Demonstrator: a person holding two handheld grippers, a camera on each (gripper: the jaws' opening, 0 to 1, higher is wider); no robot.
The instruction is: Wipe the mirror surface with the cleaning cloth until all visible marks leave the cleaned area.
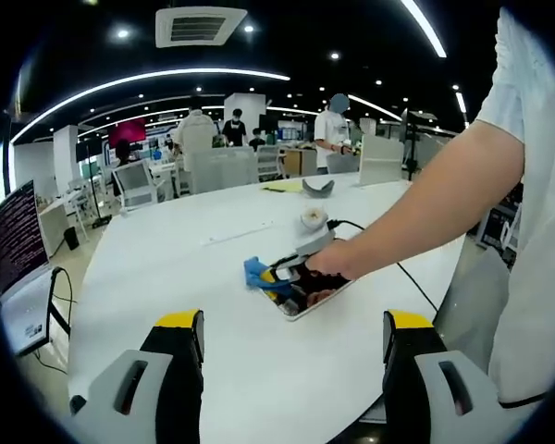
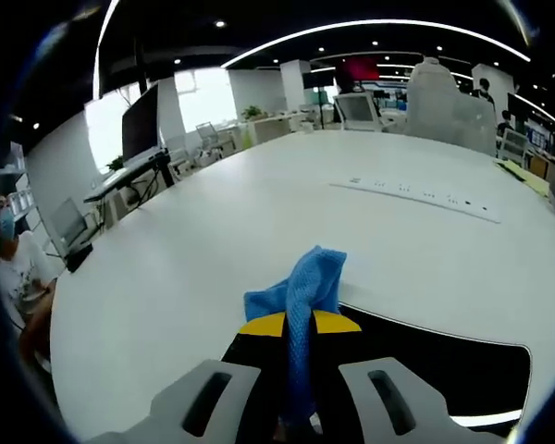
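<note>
— What do my own tools look like from here?

— In the left gripper view, my left gripper (image 1: pixel 294 361) has two broad grey jaws with black inner faces, yellow caps at the tips and a slot moulded into each shell. My right gripper (image 2: pixel 299 326) is built the same: grey shells, slotted, black inside, yellow tips.

— And me?

— A white short-sleeved shirt (image 1: pixel 536 185); the sleeve ends above the elbow, leaving the arm (image 1: pixel 416 213) bare.

Left gripper view: high, set back, looking across the surface (image 1: pixel 166 268). Right gripper view: low, close over the mirror (image 2: pixel 425 356). Shared: cloth (image 1: pixel 256 272), mirror, surface.
</note>
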